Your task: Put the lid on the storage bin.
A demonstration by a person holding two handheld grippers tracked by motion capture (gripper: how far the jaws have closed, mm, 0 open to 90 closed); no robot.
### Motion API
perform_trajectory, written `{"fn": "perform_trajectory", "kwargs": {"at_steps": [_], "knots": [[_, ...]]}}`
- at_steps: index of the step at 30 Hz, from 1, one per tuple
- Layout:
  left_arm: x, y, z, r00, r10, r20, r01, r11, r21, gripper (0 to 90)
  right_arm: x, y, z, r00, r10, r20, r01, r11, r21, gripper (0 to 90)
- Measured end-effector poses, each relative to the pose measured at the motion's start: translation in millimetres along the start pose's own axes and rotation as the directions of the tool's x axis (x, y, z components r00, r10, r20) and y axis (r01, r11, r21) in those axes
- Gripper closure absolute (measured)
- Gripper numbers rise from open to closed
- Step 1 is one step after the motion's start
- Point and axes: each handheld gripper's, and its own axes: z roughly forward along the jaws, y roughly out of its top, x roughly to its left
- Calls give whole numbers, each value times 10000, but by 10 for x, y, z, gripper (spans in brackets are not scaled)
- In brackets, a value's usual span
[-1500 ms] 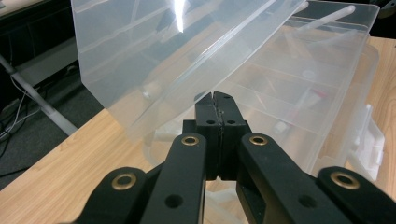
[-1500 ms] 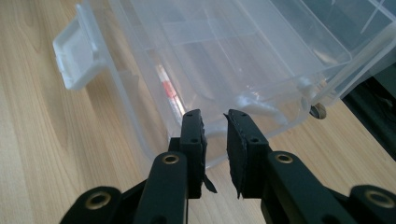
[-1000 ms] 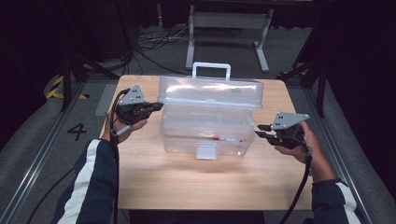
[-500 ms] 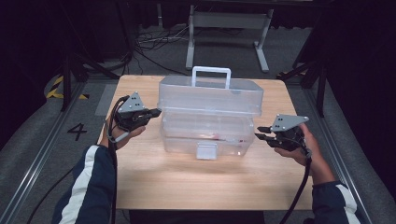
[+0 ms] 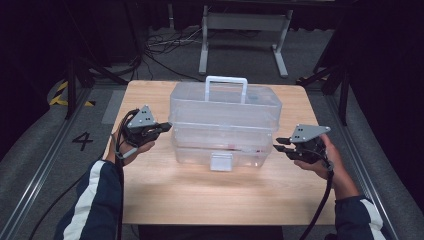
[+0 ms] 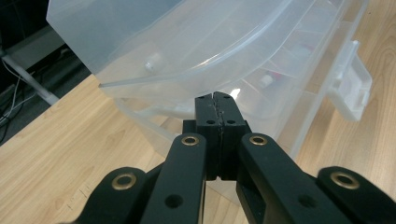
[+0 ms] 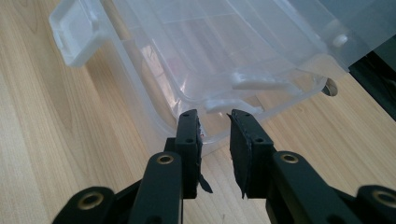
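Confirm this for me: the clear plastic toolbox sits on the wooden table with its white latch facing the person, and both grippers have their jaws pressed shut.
Not quite. Only the left gripper is shut; the right gripper view shows the right gripper with a gap between its jaws. The toolbox, table and latch are as stated.

The lid (image 5: 225, 102) of the clear plastic box (image 5: 220, 145) has been swung down from open to closed, and the left gripper (image 5: 162, 127) has been lowered beside it.
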Motion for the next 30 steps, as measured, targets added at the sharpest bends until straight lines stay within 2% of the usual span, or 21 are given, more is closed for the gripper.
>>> {"fn": "perform_trajectory", "kwargs": {"at_steps": [17, 30], "knots": [[-45, -135, -7, 9998, -181, 107, 180, 9998, 128, 900, 0, -45, 21, 9999, 164, 10, -164, 9998, 73, 726], [-68, -205, 24, 9997, -198, 120, 194, 9991, 368, 900, -22, -75, 18, 9989, 375, 265, -376, 9993, 34, 706]]}}
